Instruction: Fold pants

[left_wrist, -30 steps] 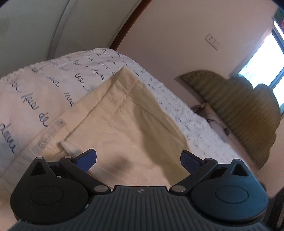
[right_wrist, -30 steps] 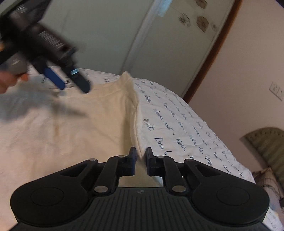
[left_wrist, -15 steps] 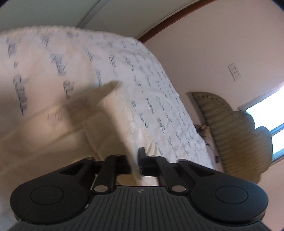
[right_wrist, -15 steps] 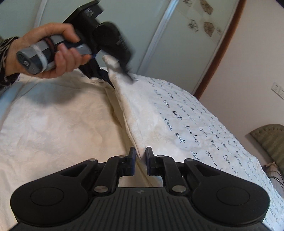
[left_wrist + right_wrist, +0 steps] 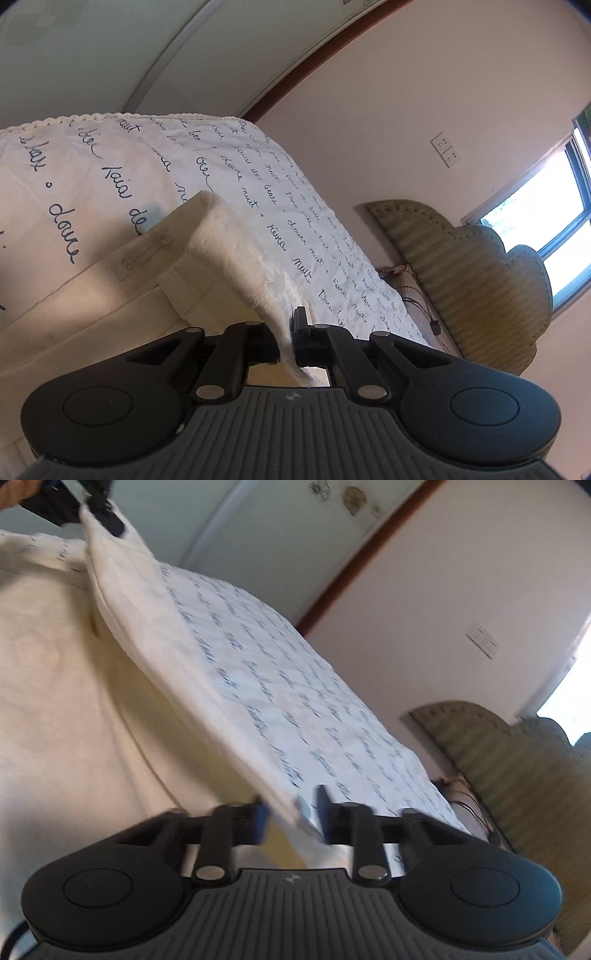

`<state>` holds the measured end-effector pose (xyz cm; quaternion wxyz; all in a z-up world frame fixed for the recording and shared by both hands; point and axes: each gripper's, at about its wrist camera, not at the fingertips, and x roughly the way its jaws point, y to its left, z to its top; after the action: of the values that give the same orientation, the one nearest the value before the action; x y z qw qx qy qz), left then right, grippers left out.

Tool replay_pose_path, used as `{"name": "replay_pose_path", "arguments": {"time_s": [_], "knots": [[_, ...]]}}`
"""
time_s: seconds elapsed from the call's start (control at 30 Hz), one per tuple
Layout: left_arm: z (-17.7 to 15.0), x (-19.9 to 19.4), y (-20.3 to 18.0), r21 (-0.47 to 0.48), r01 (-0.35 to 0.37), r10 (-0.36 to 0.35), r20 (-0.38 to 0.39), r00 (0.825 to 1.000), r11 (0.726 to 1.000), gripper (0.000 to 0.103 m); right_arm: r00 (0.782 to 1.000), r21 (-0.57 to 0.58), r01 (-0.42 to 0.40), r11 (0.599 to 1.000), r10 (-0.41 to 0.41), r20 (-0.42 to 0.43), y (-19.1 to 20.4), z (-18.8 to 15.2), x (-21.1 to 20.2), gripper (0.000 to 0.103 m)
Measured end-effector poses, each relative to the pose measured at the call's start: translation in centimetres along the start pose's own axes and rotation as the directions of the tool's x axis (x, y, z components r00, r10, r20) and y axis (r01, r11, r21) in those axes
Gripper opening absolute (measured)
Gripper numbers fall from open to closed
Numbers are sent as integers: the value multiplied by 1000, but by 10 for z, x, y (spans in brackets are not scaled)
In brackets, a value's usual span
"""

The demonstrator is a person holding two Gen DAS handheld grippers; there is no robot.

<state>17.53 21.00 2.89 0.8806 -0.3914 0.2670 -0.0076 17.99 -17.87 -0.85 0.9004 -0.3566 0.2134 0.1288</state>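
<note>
The left claw (image 5: 286, 338) is clamped on a lifted edge of the cream pants (image 5: 229, 251), the cloth pinched between its two black fingers after the jaws have just been closing on it. From that pinch the fabric is drawn up as a raised, folded ridge, while the waistband with its small sewn label (image 5: 142, 254) lies flat on the bed behind. The right claw (image 5: 291, 818) is clamped on another part of the same edge of the pants (image 5: 66, 686), a thick fold of cloth being held between its blue-padded fingers, which stand a little apart around it; this view is blurred. In the right wrist view the held edge is stretched taut as a long slanting line up to the left claw (image 5: 98, 513), seen at the top left corner, and the rest of the garment is spread broadly over the bed to the left of that line. The pants are carried by a bed covered with a white bedspread (image 5: 258, 192) printed with dark handwritten script. Beyond the bed an olive, ribbed headboard (image 5: 476, 280) is seen against a pink wall, with a bright window (image 5: 546, 229) beside it and pale wardrobe doors (image 5: 266, 535) at the far end
</note>
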Motion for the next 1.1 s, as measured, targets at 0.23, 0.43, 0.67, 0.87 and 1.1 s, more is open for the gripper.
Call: {"name": "replay_pose_path", "arguments": {"time_s": [0.23, 0.43, 0.67, 0.87, 1.1], "knots": [[-14, -39, 9, 125, -11, 8, 28, 1000, 992, 4, 998, -132, -70, 989, 68, -20, 28, -1, -46, 6], [-37, -75, 38, 234, -51, 59, -28, 998, 971, 5, 982, -141, -191, 971, 189, -26, 64, -11, -116, 6], [-64, -86, 71, 257, -121, 140, -57, 988, 959, 7, 961, -137, -276, 952, 270, -60, 113, -26, -145, 6], [-67, -87, 76, 276, -138, 156, -43, 987, 951, 11, 962, -99, -274, 957, 270, -48, 119, -23, -147, 5], [-70, -90, 80, 276, -154, 161, -6, 987, 949, 15, 963, -72, -271, 960, 270, -26, 127, -32, -163, 5]]}}
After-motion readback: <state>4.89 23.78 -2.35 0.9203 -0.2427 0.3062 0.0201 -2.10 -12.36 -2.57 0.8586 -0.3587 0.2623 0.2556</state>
